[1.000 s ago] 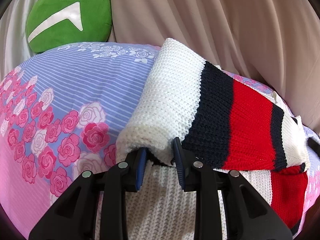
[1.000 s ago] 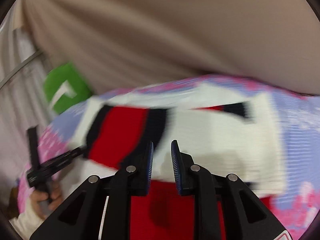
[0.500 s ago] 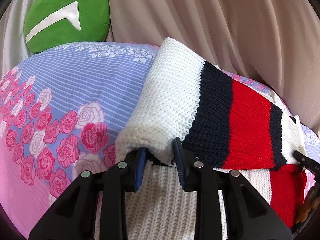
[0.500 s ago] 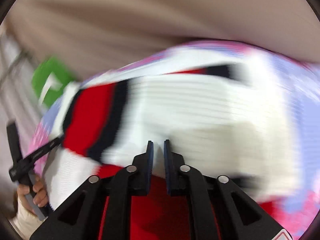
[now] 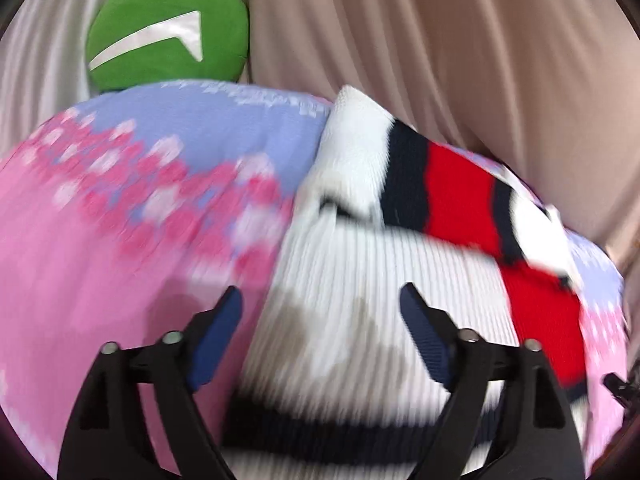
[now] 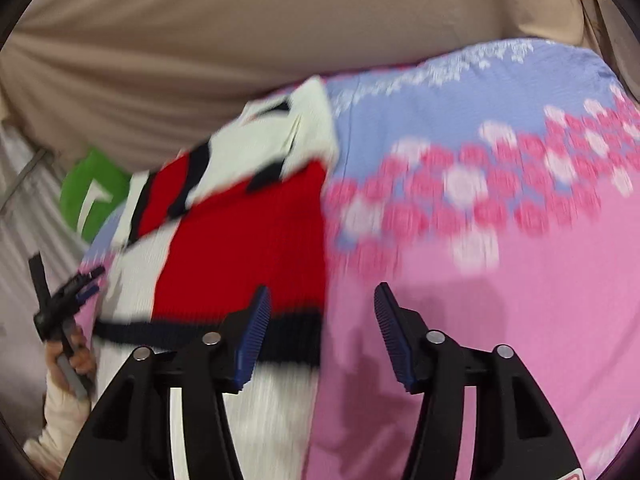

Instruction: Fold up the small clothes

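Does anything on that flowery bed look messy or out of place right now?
Slightly. On the knitted sweater, the folded-over sleeve lies at a slant across the body instead of square to its edges. A green cushion sits against the curtain behind the bedsheet. I see no spill or damage, though both views are blurred.

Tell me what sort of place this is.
Probably a bedroom: the striped knit sweater lies on a rose-print bedsheet, a green cushion sits at the far edge, and beige curtains hang behind.
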The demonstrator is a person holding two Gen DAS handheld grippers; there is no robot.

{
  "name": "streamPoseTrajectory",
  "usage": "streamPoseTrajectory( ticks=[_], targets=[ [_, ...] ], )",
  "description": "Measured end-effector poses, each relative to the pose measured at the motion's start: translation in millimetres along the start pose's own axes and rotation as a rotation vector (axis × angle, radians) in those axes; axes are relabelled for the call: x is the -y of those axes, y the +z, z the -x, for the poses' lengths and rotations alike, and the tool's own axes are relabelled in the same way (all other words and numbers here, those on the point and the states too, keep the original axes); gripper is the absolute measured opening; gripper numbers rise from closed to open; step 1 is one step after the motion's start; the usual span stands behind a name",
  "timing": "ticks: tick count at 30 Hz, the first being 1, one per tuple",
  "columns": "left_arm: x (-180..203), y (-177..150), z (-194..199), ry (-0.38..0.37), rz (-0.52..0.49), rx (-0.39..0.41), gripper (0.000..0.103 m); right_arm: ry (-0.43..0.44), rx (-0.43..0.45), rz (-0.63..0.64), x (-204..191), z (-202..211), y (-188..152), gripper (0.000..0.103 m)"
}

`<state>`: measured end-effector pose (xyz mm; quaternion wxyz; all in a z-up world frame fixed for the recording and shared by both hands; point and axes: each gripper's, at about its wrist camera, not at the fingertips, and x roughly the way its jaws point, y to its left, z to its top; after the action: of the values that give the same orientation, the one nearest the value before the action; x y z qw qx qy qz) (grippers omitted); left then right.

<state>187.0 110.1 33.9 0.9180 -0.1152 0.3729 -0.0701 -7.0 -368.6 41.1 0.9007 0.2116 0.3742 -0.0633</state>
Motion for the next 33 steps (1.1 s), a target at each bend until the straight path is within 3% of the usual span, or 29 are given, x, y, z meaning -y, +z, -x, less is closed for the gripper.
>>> streamPoseTrajectory(
  ticks=[1,7,10,13,16,18,21,22,23,24,25,26,33],
  targets=[
    [-5.2,-11.0,11.6,-0.01,0.007,-0.022,0.09,0.01,-0.016,0.005,-3.1,5.6,-21.7,0.063],
    [-42.3,-86.1,65.7,-0.168,0.141,-0.179,0.09,0.09,-0.037,-0.04,-16.6,29.9,-100.4,0.072],
    [-42.0,-106.8,80.6,-0.227,0.155,-0.172,0.09,0.142,-0.041,-0.049,-27.5,33.8,-115.1,0.074],
    [-28.9,-120.4,85.5,-0.258,0.134,-0.165,0.09,0.124,-0.013,-0.057,-36.7,32.8,-118.0,0.077],
    [-15.5,-124.5,83.7,-0.274,0.098,-0.161,0.089,0.198,-0.019,-0.113,-40.3,29.3,-119.7,0.077],
    [-8.9,-125.5,81.7,-0.299,0.084,-0.167,0.082,0.173,0.0,-0.107,-46.5,27.8,-120.3,0.077],
    [-1.2,-125.1,77.2,-0.309,0.07,-0.173,0.062,0.169,0.007,-0.105,-52.1,25.8,-120.6,0.075],
    [-0.5,-124.1,74.3,-0.311,0.073,-0.182,0.048,0.167,0.006,-0.104,-54.3,24.1,-120.2,0.07],
    [-1.3,-123.5,71.5,-0.321,0.086,-0.193,0.033,0.174,0.003,-0.104,-56.1,22.0,-119.6,0.059],
    [-4.3,-123.6,70.2,-0.33,0.104,-0.203,0.025,0.186,-0.004,-0.109,-56.7,19.8,-119.6,0.051],
    [-7.2,-123.0,69.7,-0.329,0.122,-0.207,0.013,0.194,-0.012,-0.116,-57.1,16.8,-119.5,0.031],
    [-8.8,-121.6,71.0,-0.321,0.13,-0.203,0.008,0.197,-0.018,-0.124,-57.9,14.1,-119.6,0.015],
    [-6.6,-115.2,126.8,-0.344,0.08,-0.083,0.006,0.22,0.116,-0.065,-70.0,57.2,-124.0,0.008]
  ],
)
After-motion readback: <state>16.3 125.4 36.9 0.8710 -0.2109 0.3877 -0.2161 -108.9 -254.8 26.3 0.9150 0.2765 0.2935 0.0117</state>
